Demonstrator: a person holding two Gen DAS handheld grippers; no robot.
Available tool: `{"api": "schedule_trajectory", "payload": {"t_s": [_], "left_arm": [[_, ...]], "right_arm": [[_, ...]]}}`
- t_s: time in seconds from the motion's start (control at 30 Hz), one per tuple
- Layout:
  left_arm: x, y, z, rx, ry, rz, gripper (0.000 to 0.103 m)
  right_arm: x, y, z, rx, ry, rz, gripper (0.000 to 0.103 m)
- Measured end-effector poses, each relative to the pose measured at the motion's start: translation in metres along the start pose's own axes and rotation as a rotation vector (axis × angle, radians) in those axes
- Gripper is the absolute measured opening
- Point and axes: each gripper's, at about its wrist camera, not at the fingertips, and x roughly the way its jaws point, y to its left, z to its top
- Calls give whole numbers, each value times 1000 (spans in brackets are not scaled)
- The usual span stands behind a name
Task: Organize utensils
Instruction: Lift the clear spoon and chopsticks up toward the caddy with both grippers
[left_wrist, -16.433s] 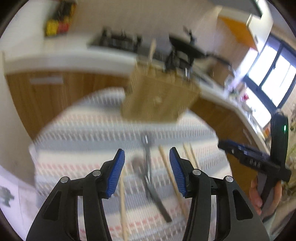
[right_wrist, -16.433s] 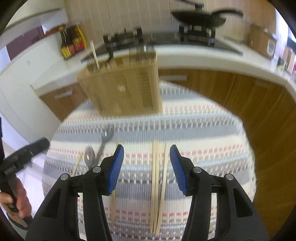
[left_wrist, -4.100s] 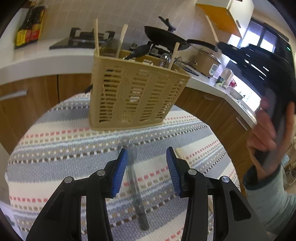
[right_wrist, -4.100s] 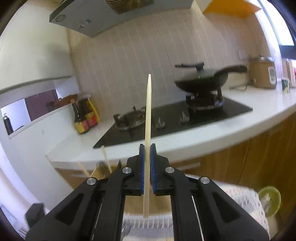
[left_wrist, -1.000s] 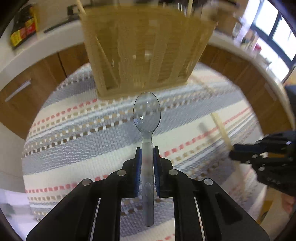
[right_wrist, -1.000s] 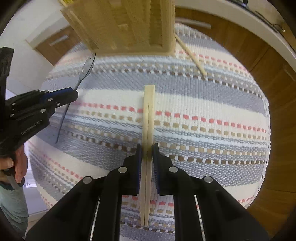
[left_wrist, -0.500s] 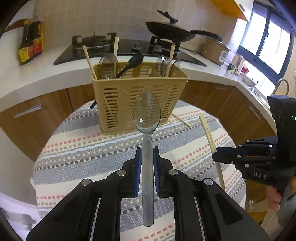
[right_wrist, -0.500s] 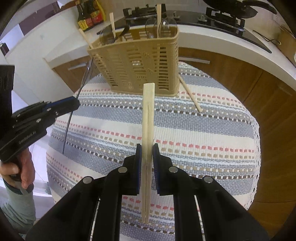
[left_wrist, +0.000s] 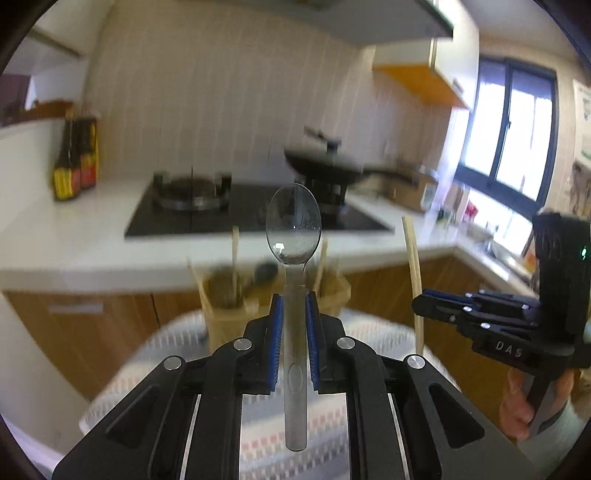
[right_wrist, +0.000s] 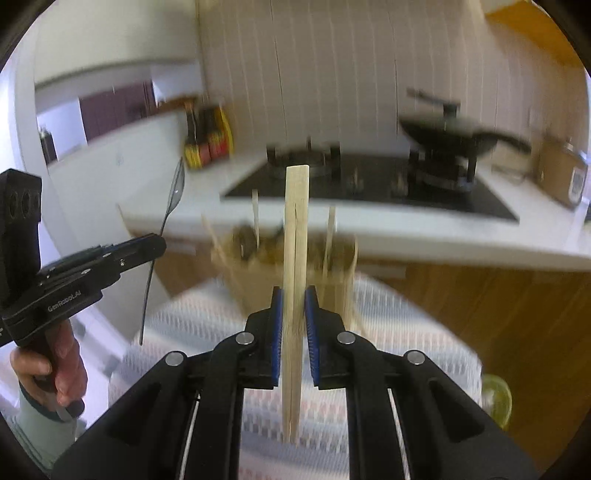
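Note:
My left gripper (left_wrist: 294, 308) is shut on the handle of a clear plastic spoon (left_wrist: 293, 229), bowl upright, above the round table. My right gripper (right_wrist: 293, 301) is shut on a pair of wooden chopsticks (right_wrist: 295, 221), standing upright between the blue pads. The tan utensil basket (left_wrist: 236, 314) sits blurred on the striped tablecloth behind both grippers, with several utensils sticking out; it shows in the right wrist view as the basket (right_wrist: 243, 269). Each view shows the other tool: right gripper (left_wrist: 419, 304) holding chopsticks (left_wrist: 412, 251), left gripper (right_wrist: 157, 245) holding the spoon (right_wrist: 176, 192).
Behind the table runs a white counter (left_wrist: 74, 236) with a black hob (left_wrist: 207, 218), a dark wok (left_wrist: 325, 166) and sauce bottles (left_wrist: 74, 162). Wooden cabinets stand below it. A person's hand (right_wrist: 55, 358) grips the left tool. A green round thing (right_wrist: 496, 400) lies at the table's right edge.
Both grippers have risen and tilted up from looking down at the table, carrying the spoon and the chopsticks; the basket now sits low in both views and the kitchen wall fills the top.

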Motion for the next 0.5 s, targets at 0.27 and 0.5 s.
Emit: {"api": "schedule_trajectory", "payload": {"t_s": [0.27,0.5], "left_arm": [[12,10,35,-10,-150,-9,10],[52,25,38,-26,-222,-5,10]], "right_arm": [[15,-10,37,-1,-220,-36,10],[45,-25,47,29,-322,-83,10]]}}
